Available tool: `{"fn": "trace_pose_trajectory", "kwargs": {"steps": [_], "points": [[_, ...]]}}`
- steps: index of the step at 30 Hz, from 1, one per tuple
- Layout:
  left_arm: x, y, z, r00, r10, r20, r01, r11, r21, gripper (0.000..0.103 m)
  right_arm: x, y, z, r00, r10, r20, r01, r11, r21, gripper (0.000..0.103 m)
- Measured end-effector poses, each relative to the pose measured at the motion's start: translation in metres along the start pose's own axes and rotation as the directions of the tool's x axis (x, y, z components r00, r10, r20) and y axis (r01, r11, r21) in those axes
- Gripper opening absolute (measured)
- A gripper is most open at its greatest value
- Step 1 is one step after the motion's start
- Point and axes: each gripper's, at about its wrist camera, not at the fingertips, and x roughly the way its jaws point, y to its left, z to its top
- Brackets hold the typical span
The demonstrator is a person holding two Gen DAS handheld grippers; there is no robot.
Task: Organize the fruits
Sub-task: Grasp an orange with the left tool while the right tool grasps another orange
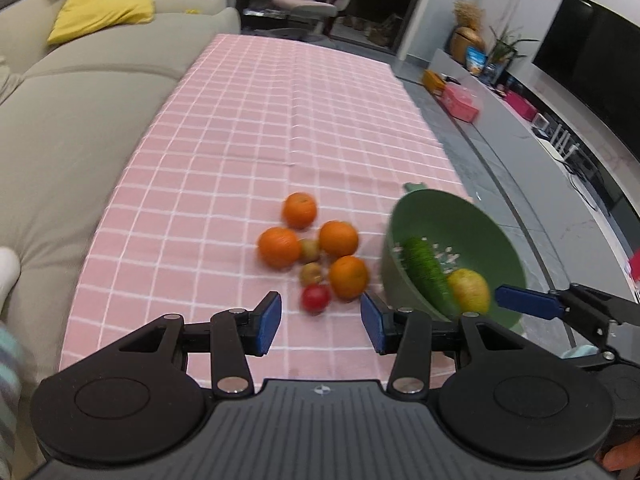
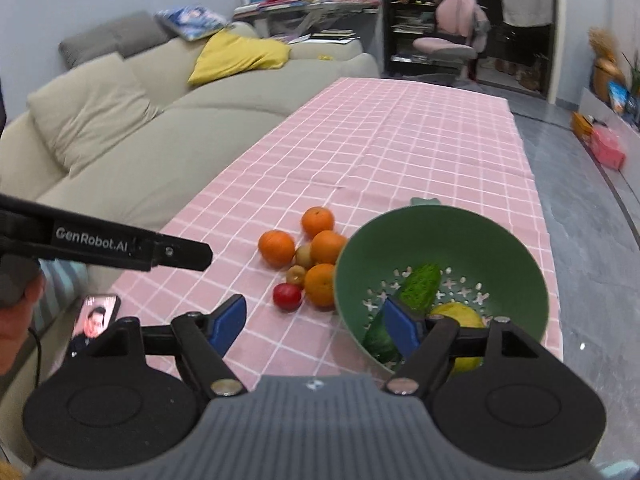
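Observation:
Several oranges (image 1: 279, 247) (image 2: 276, 248), two small yellowish fruits (image 1: 311, 273) and a small red fruit (image 1: 316, 298) (image 2: 287, 296) lie clustered on the pink checked tablecloth (image 1: 256, 128). A green colander bowl (image 1: 460, 216) (image 2: 472, 240) to their right holds a cucumber (image 1: 426, 270) (image 2: 420, 286) and a yellow fruit (image 1: 470, 290) (image 2: 460, 316). My left gripper (image 1: 321, 322) is open, just short of the red fruit. My right gripper (image 2: 316, 324) is open at the bowl's near left rim; it also shows in the left wrist view (image 1: 528, 302).
A beige sofa (image 2: 140, 128) with a yellow cushion (image 2: 240, 56) runs along the table's left side. A phone (image 2: 96, 318) lies at the near left. Grey floor, a TV cabinet (image 1: 520, 120) and boxes are to the right.

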Motion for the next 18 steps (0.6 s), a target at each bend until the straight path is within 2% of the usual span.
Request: {"fn": "trace_pose_trajectory", "kwargs": {"steps": [2, 8, 11, 13, 18], "points": [[0.003, 0.008, 0.000, 1.000, -0.002, 0.005, 0.002, 1.000, -0.010, 0.053, 0.005, 0.004, 0.000, 1.000, 0.002, -0.012, -0.002, 1.000, -0.031, 0.072], [0.022, 0.014, 0.009, 1.000, 0.010, 0.010, -0.010, 1.000, 0.020, 0.053, 0.029, 0.003, 0.010, 0.997, 0.017, -0.070, -0.023, 0.996, -0.088, 0.061], [0.038, 0.022, 0.015, 1.000, -0.009, 0.003, 0.009, 1.000, -0.011, 0.053, 0.046, 0.001, 0.022, 0.996, 0.020, -0.090, -0.031, 0.993, -0.113, 0.059], [0.049, 0.026, 0.019, 1.000, -0.018, 0.001, 0.018, 0.999, -0.033, 0.053, 0.059, -0.001, 0.032, 0.994, 0.020, -0.105, -0.035, 0.990, -0.138, 0.053], [0.078, 0.040, 0.024, 0.999, -0.036, -0.025, 0.033, 0.995, -0.096, 0.053, 0.091, -0.003, 0.058, 0.990, 0.031, -0.141, -0.063, 0.971, -0.230, 0.051]]}}
